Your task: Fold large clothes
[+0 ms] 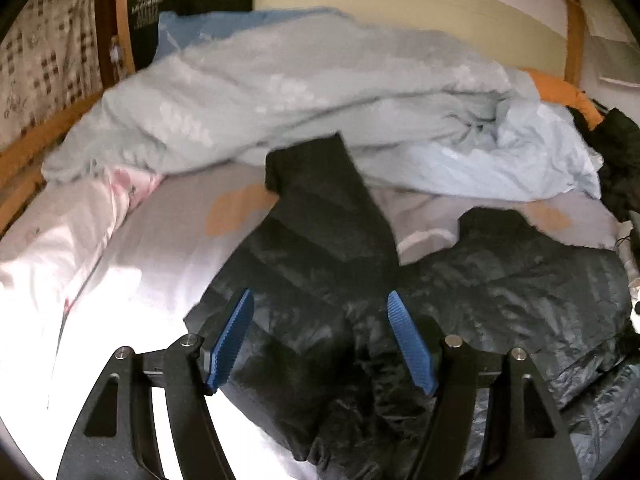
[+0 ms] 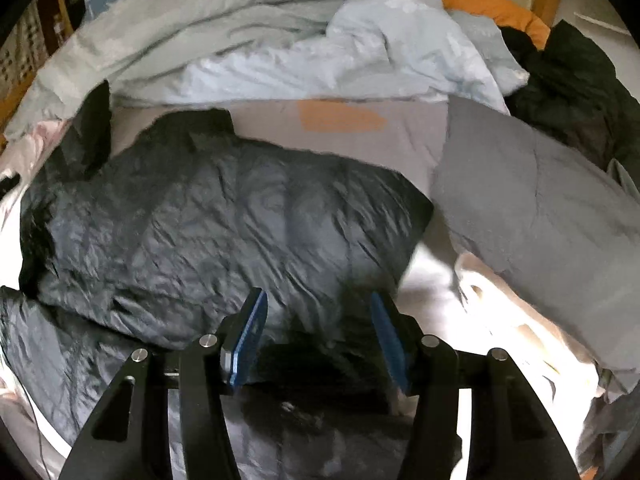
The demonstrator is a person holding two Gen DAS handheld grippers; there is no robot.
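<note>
A dark quilted puffer jacket (image 1: 320, 272) lies spread on the bed, one sleeve (image 1: 316, 176) reaching toward the far duvet. My left gripper (image 1: 320, 336) is open just above the jacket's near left part, blue pads wide apart, holding nothing. In the right wrist view the jacket (image 2: 208, 216) fills the left and middle. My right gripper (image 2: 318, 336) is open over the jacket's near right edge, with nothing between its pads.
A crumpled pale blue duvet (image 1: 280, 92) lies across the far side of the bed. A grey pillow (image 2: 532, 200) lies at the right, a pinkish-white pillow (image 1: 72, 232) at the left. Dark clothes (image 2: 568, 92) and an orange cushion (image 2: 492, 8) lie at the far right. A wooden frame (image 1: 576, 32) rims the bed.
</note>
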